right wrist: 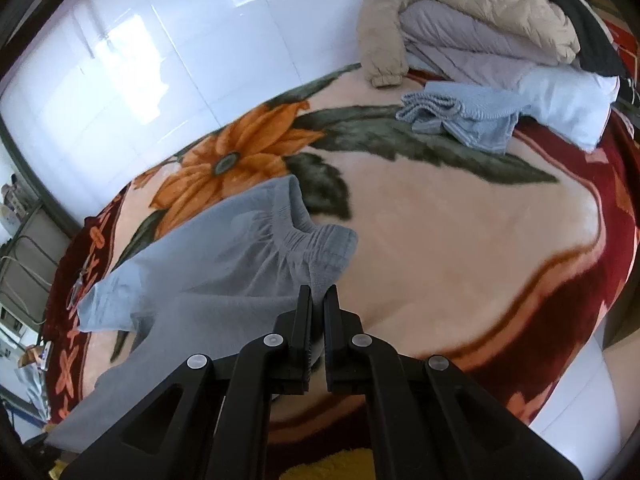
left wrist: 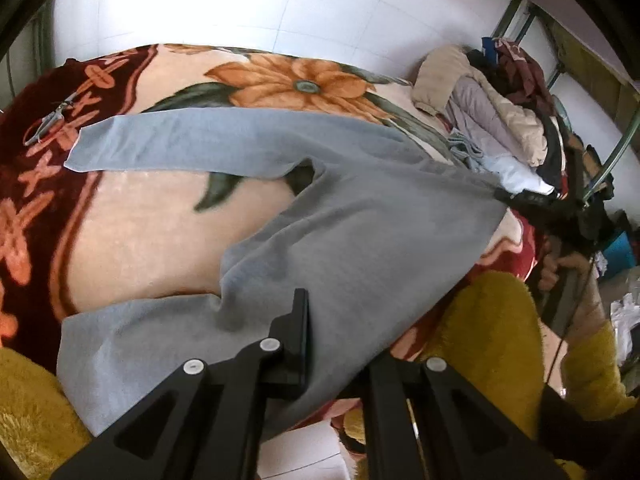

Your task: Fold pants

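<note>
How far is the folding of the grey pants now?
Early stage. Done: the grey pants are spread on the flowered blanket, legs apart. In hand: the right gripper pinches the waistband; the left gripper seems to hold the fabric's near edge, one finger hidden. Left: no fold shows yet, so legs together, then folding lengthwise.

Both wrist views look closely down, sharing the floral blanket (left wrist: 168, 236).
</note>
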